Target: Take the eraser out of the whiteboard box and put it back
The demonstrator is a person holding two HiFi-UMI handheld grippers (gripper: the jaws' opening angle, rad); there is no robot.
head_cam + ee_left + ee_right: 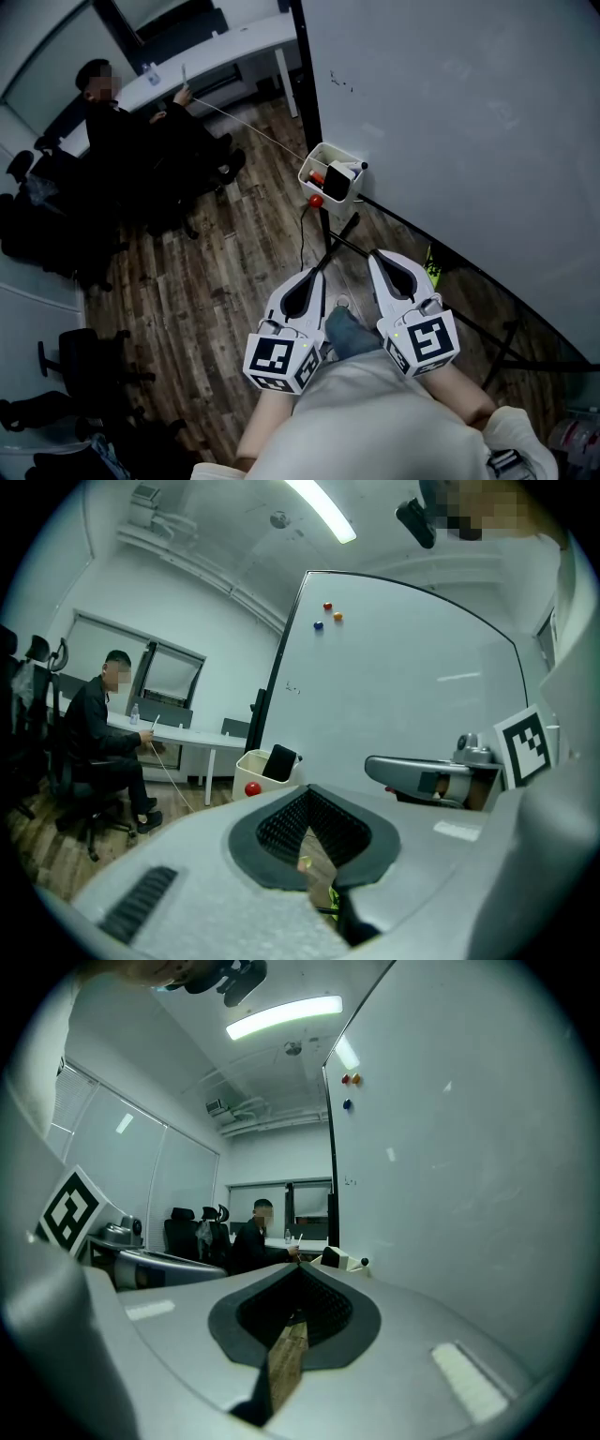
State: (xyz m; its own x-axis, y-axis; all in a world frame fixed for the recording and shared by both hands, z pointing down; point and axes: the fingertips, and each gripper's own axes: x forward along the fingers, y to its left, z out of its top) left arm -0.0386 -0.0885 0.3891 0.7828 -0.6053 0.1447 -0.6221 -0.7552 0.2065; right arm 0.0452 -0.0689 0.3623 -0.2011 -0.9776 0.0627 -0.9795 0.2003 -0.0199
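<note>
1. At the foot of the tall white whiteboard (450, 112), the cream plastic whiteboard box (323, 159) holds the black slab eraser (279, 761); its lower half is hidden behind the rim.
2. Grey left gripper (317, 277): jaws closed, empty; grey right gripper (378, 258): jaws pressed together, nothing between.
3. Both grippers are well short of the box; its other contents are too small to name.

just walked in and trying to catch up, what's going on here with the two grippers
A person stands in front of the large white whiteboard with a two-jaw gripper in each hand. The left gripper and the right gripper are both shut and empty, pointing toward the small white plastic box mounted by the whiteboard's edge. The black rectangular eraser sits in that box, not yet touched. Another person sits at a desk in the background.
</note>
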